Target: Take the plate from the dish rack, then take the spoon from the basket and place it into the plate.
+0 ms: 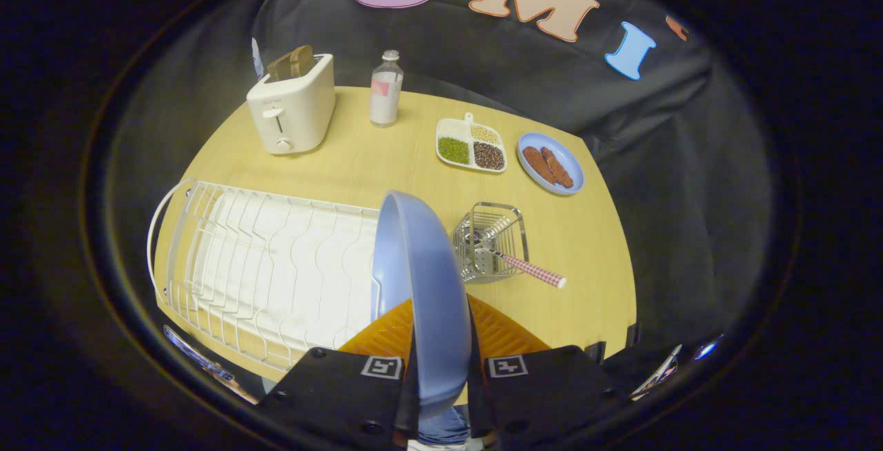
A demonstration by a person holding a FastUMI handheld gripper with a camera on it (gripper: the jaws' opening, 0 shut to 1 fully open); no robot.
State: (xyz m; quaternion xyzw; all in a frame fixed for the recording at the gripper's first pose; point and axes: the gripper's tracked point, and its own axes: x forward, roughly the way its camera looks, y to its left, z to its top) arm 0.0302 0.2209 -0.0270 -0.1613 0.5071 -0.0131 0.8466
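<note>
My gripper (441, 368), at lower centre, is clamping the plate (422, 285) edge-on between both fingers, above the rack (262, 265). The spoon (528, 268) is sitting in the basket (491, 241), centre right.

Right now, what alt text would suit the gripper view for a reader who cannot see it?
The tool is shut on a blue plate held on edge above a wooden table. A white dish rack lies beside it, and a wire basket holds a spoon with a checked handle. Beyond stand a toaster and a bottle.
</note>
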